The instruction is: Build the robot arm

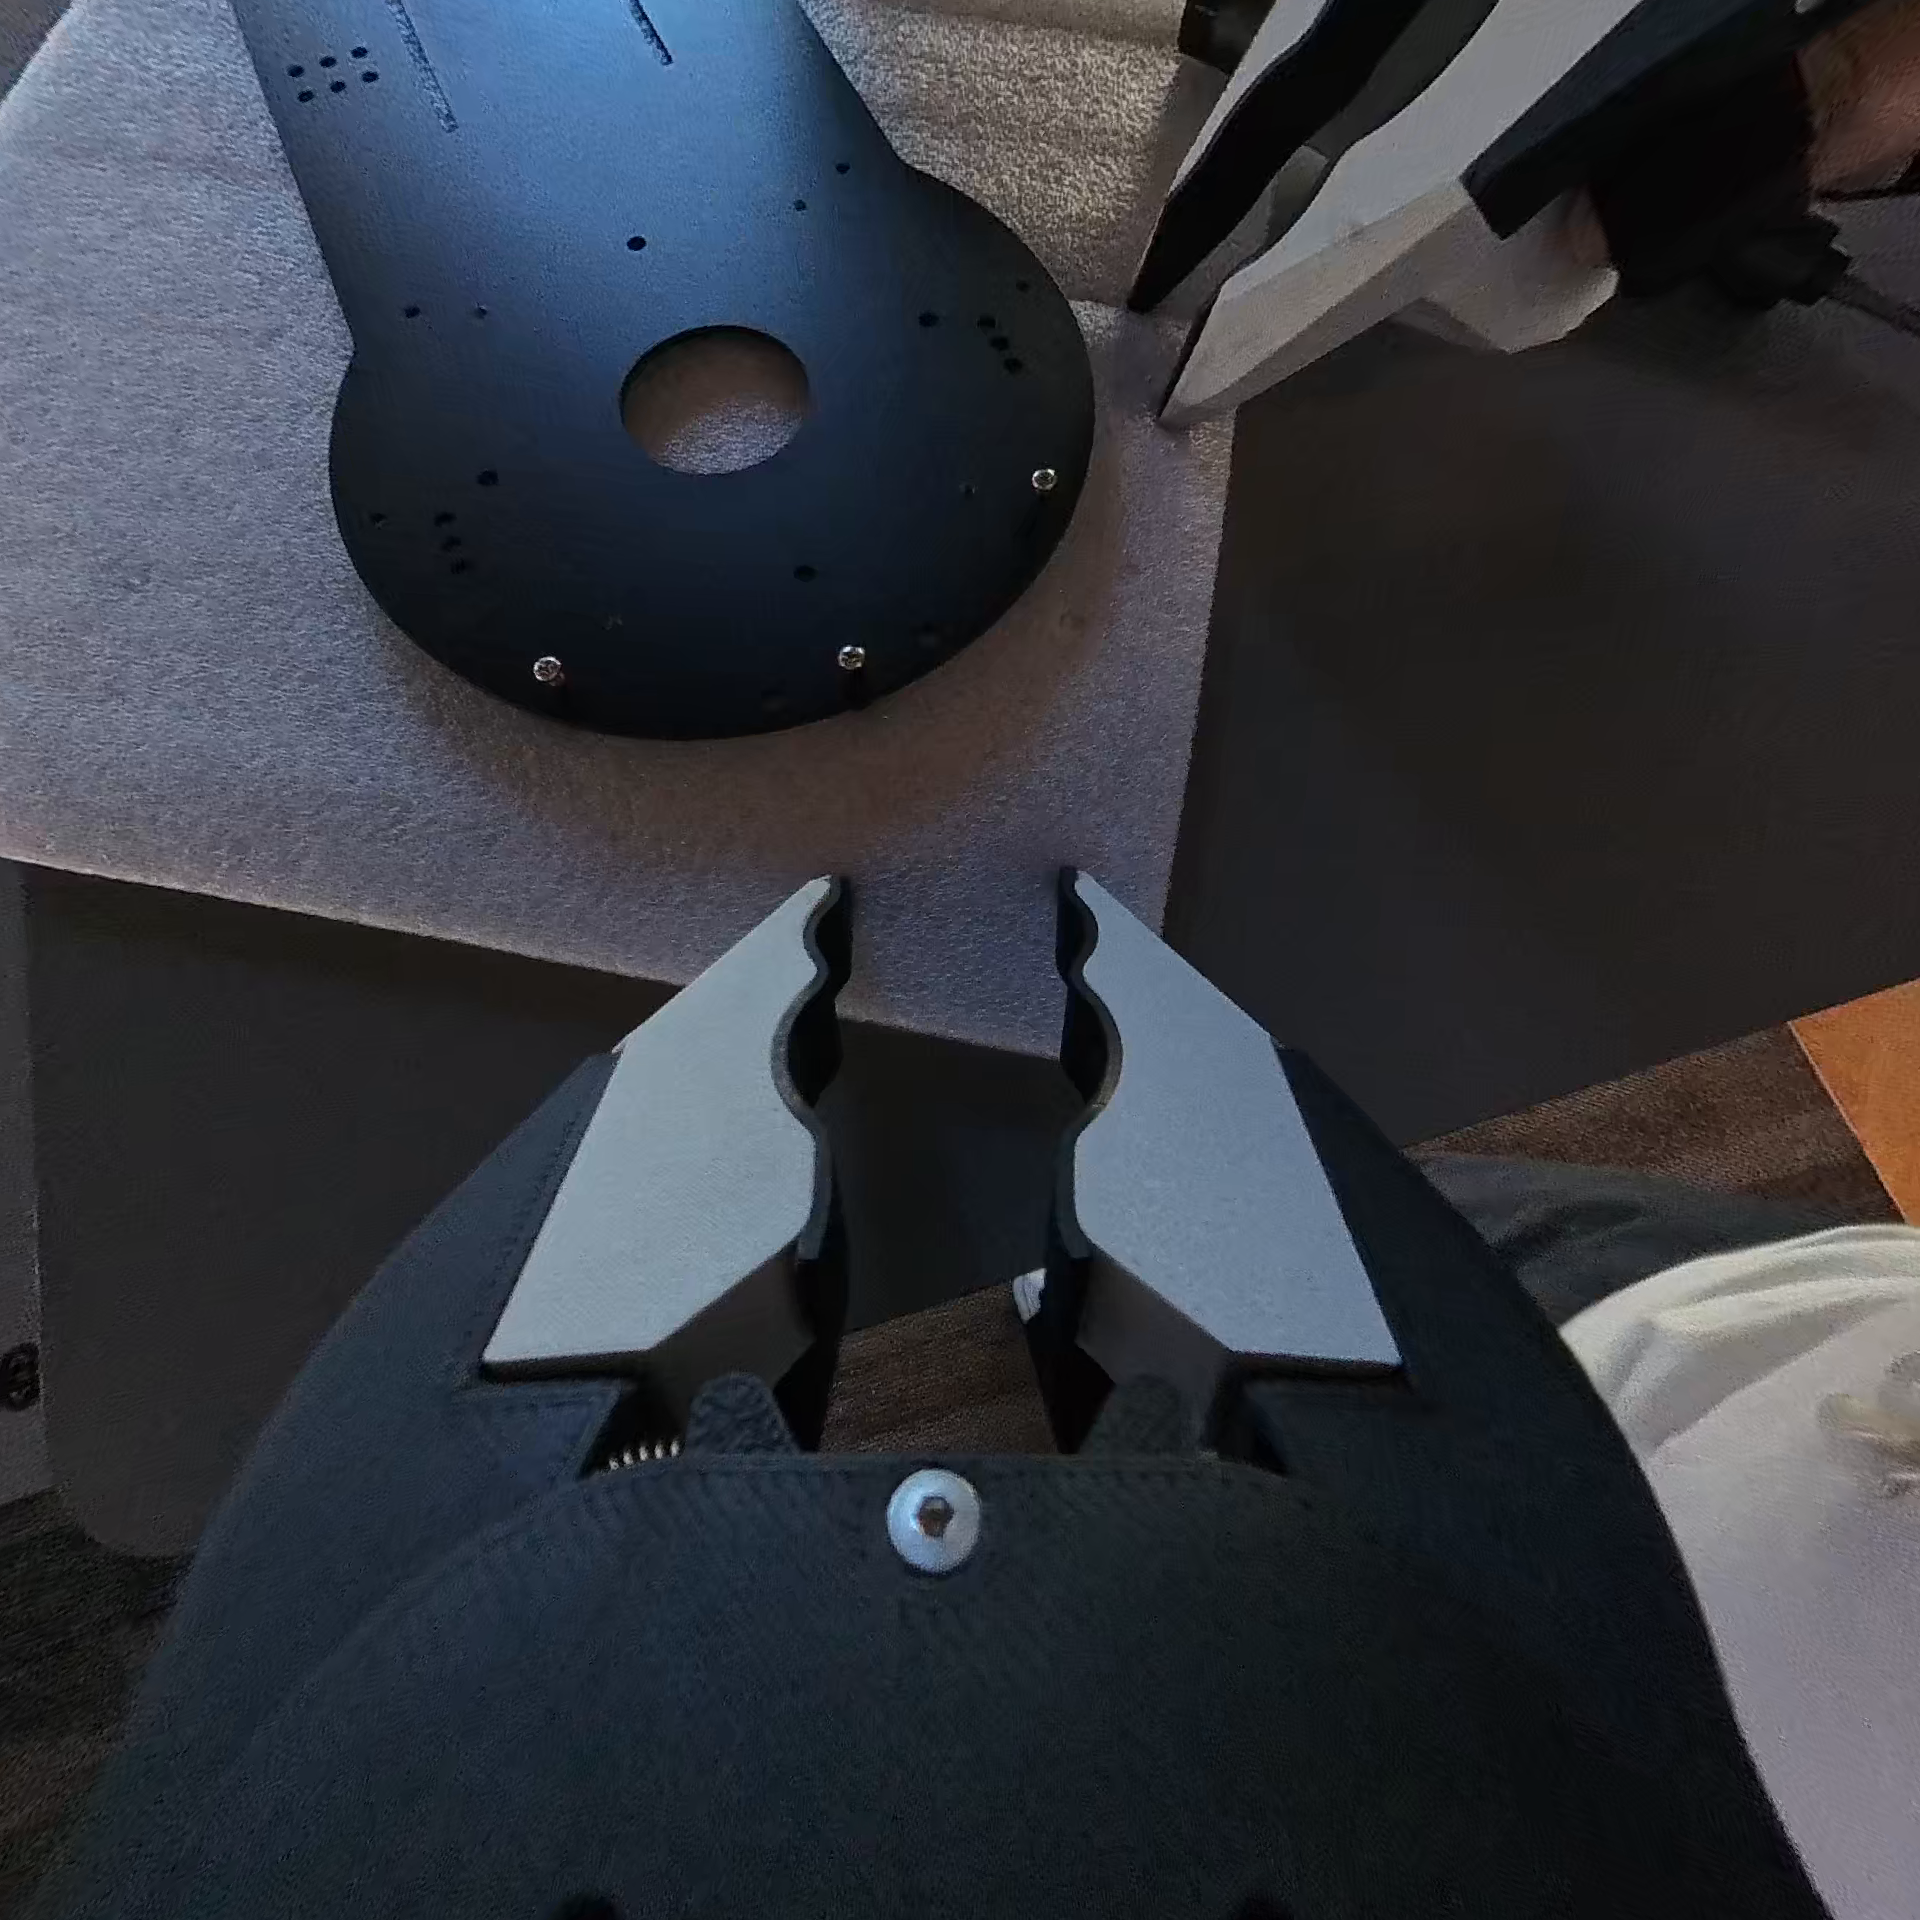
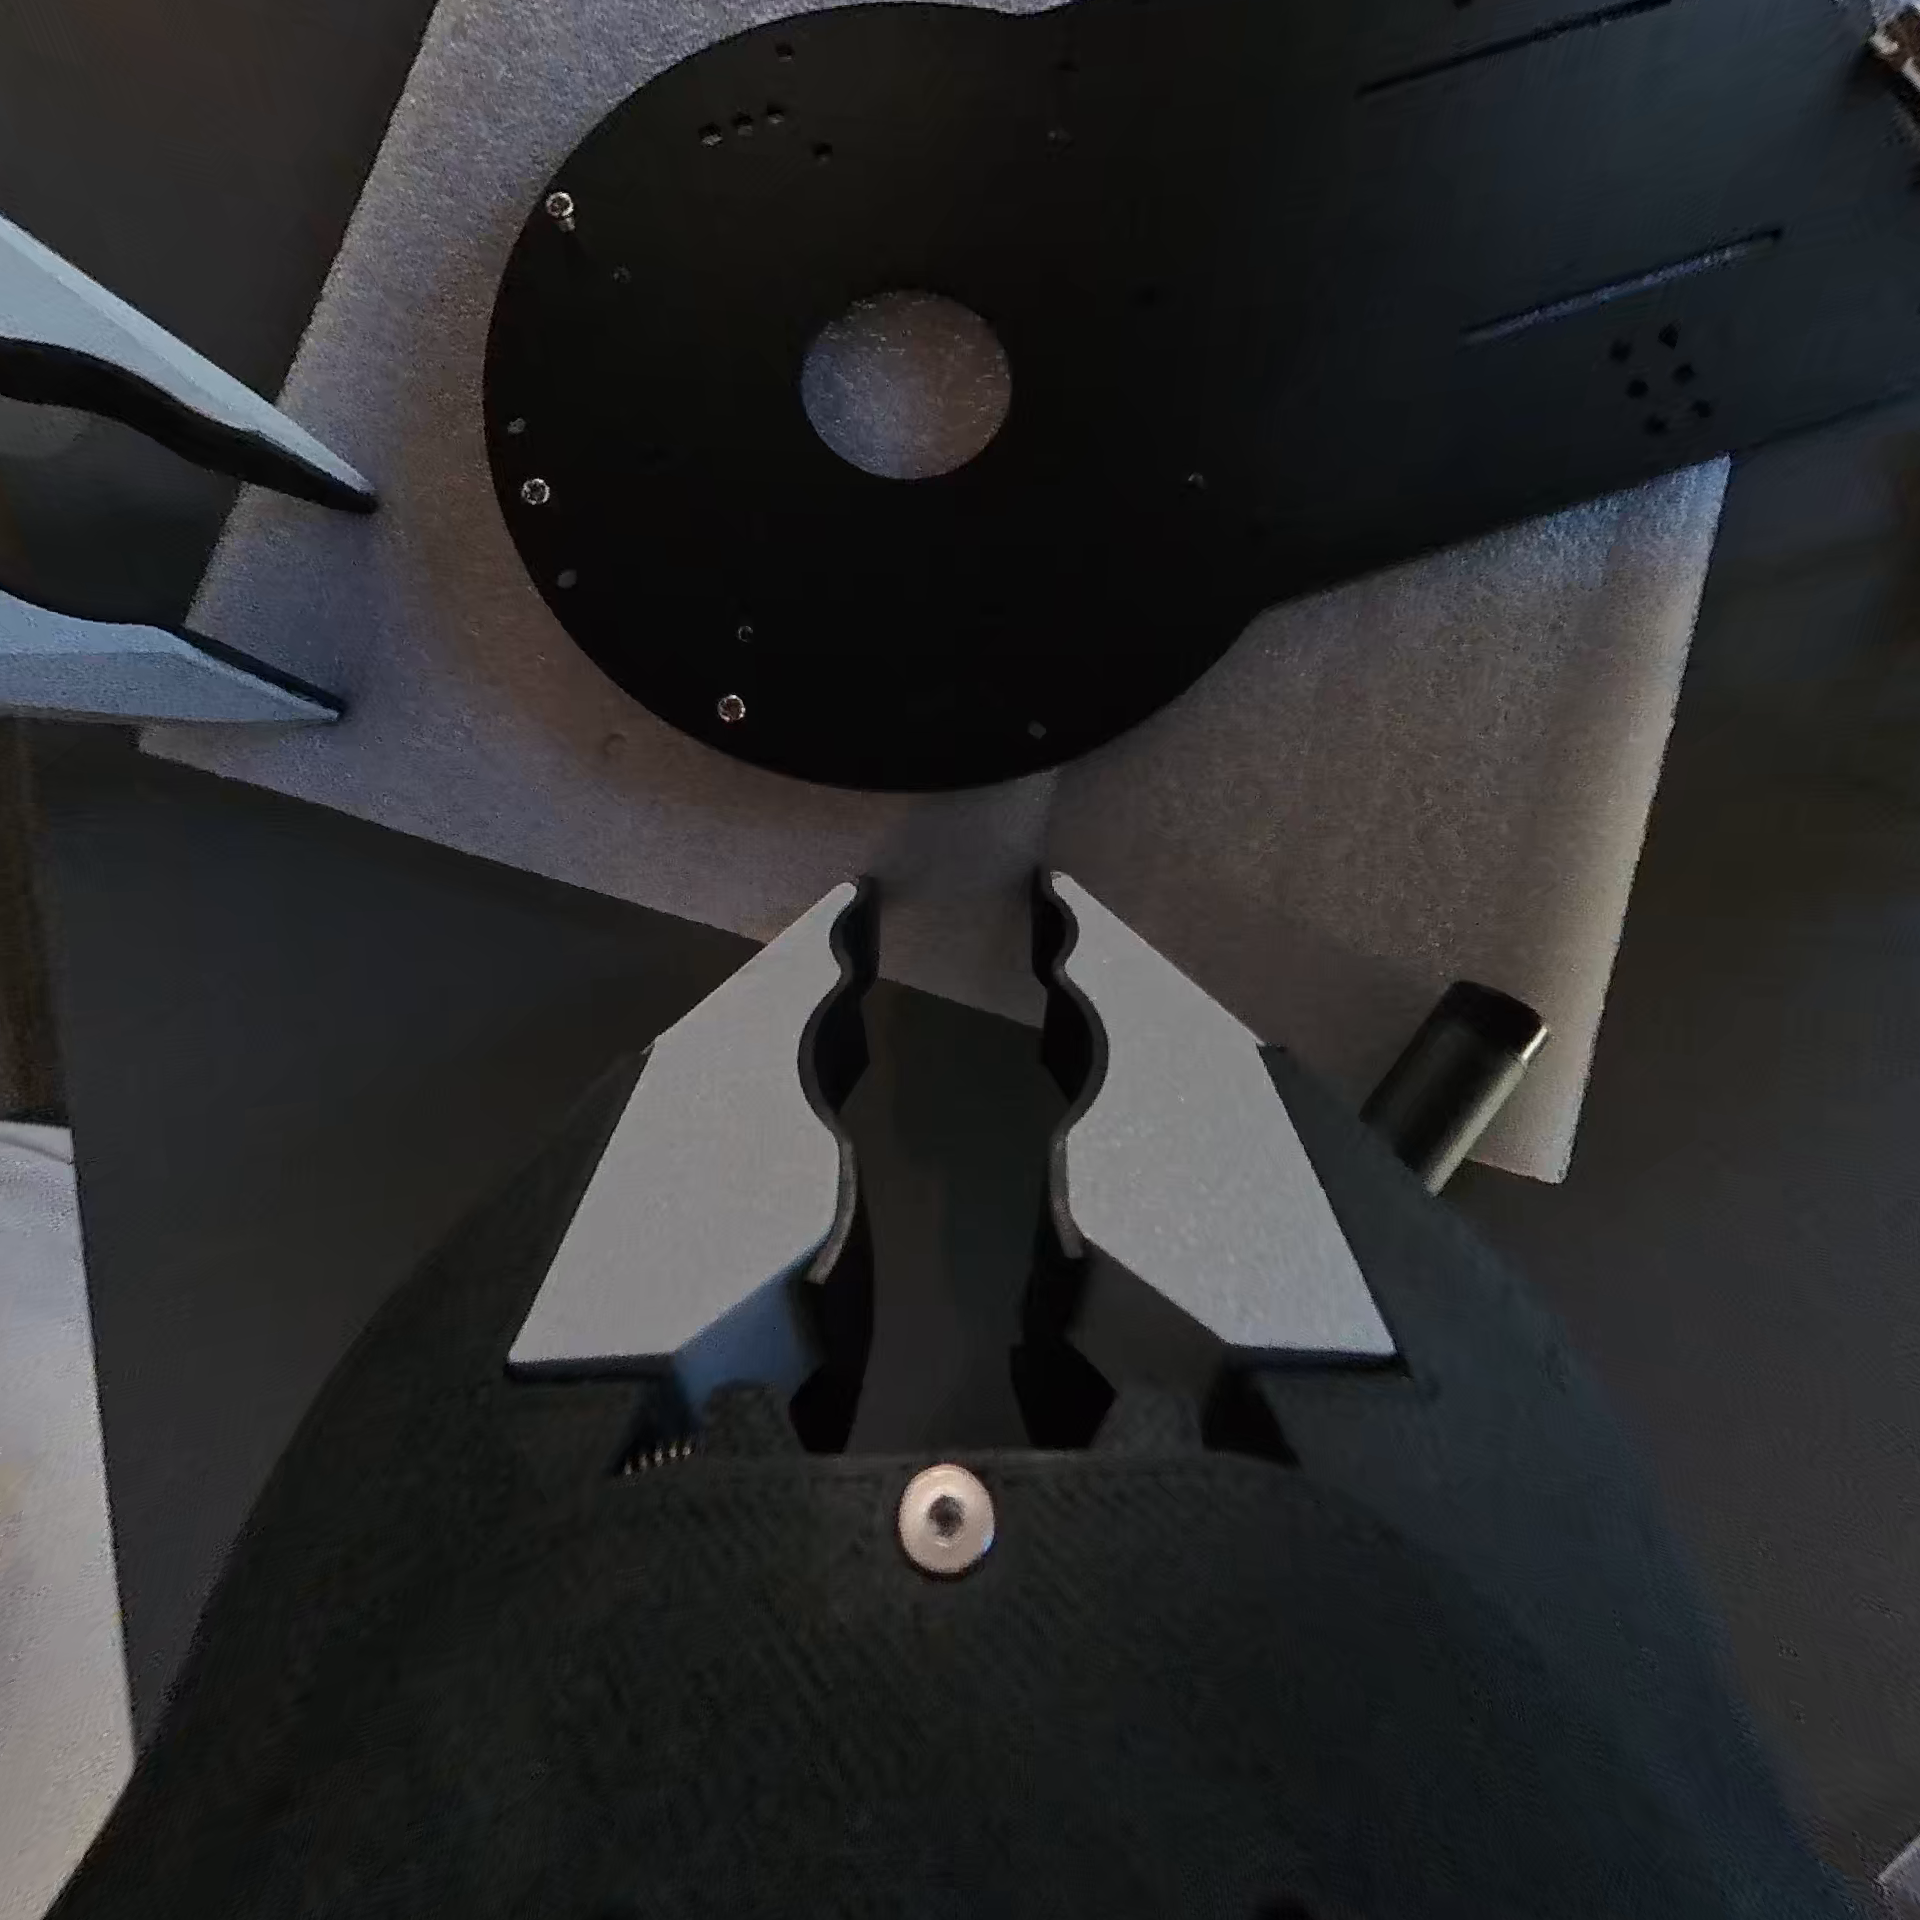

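A flat black metal plate [image 1: 582, 436] with a round end, a large centre hole, small drilled holes and three silver screws near its rim lies on a grey foam sheet [image 1: 187, 582]. My left gripper [image 1: 951, 894] is open and empty, hovering over the foam's near edge just short of the plate. The right gripper [image 1: 1153, 358] shows at the upper right of the left wrist view, open. In the right wrist view the plate [image 2: 1143, 499] lies ahead on the foam [image 2: 1351, 810]. My right gripper [image 2: 951, 894] is open and empty over the foam edge. The left gripper [image 2: 348, 608] enters from the left.
A short dark cylinder [image 2: 1455, 1081] lies on the foam's corner to the right of my right gripper. The foam rests on a dark tabletop [image 1: 1558, 727]. A pale cloth or sleeve [image 1: 1766, 1507] and an orange-brown surface [image 1: 1870, 1091] show at the lower right of the left wrist view.
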`<action>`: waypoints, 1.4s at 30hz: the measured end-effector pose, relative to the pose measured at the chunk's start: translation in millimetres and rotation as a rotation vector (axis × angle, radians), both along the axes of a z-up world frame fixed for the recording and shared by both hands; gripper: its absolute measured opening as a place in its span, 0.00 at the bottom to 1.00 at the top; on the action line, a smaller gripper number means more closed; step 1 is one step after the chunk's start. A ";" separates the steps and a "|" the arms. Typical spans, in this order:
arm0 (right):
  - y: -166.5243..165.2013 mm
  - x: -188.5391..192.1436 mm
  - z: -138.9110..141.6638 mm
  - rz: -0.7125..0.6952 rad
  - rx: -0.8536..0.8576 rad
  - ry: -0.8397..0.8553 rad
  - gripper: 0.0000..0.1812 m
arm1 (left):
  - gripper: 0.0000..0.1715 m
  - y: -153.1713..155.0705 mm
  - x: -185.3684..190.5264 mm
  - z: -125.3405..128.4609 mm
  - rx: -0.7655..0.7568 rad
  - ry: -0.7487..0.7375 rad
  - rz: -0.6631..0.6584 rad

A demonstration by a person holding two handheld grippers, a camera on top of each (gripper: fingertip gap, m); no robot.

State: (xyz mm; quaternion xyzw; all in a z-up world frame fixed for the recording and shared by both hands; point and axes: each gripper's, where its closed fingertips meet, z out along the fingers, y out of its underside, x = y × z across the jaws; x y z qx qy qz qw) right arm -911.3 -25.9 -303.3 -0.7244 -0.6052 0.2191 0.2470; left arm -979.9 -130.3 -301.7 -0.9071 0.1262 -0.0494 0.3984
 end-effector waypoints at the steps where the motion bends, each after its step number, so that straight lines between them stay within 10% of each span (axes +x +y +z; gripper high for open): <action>1: -0.4 0.5 -0.1 -0.015 -0.006 -0.002 0.16 | 0.23 -0.4 0.3 0.0 -0.001 -0.007 -0.009; 17: -13.6 19.1 0.4 -0.016 0.017 -0.021 0.15 | 0.21 -17.6 20.8 0.1 -0.024 -0.057 -0.017; 23: -24.1 63.1 36.5 0.024 -0.104 0.238 0.15 | 0.23 -19.7 28.7 5.9 0.033 -0.192 0.047; 29: 42.1 282.5 87.9 -0.192 0.021 0.433 0.20 | 0.17 -12.6 33.6 33.2 0.200 -0.364 0.329; 37: 189.4 710.1 64.3 -1.033 0.555 -0.040 0.29 | 0.18 23.4 88.4 54.8 0.177 -0.085 0.498; 42: 210.6 795.0 73.6 -1.287 0.668 0.042 0.32 | 0.21 43.9 111.2 73.0 0.151 -0.033 0.569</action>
